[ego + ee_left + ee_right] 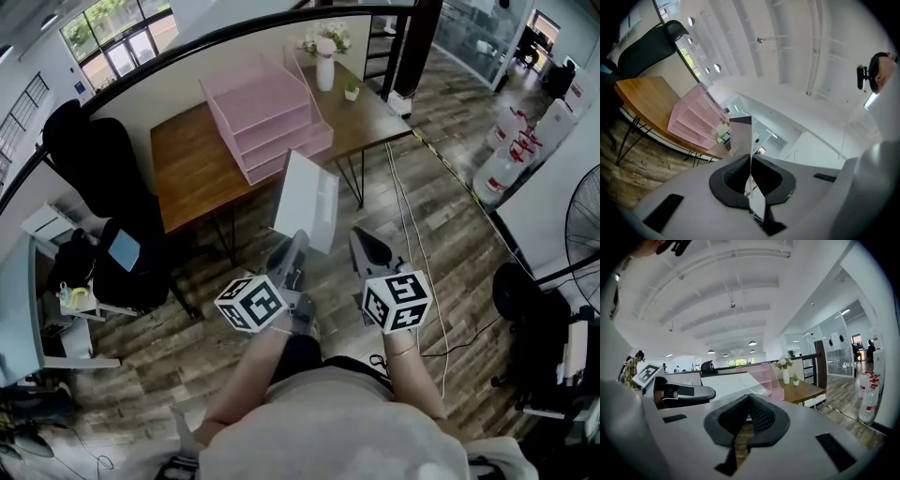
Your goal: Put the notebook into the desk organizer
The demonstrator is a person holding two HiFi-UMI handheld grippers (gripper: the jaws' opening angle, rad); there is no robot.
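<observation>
Notebook [307,200] hangs over wood-plank floor [450,234], near desk [187,159].

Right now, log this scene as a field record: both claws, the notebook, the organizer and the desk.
left claw: shut on the thin white notebook
right claw: shut, nothing between its pads
organizer: pink mesh tiered desk organizer, standing on the brown wooden desk
notebook position: in the air, short of the desk, apart from the organizer
task state: notebook not yet in the organizer
also on desk: white vase of flowers, small potted plant
</observation>
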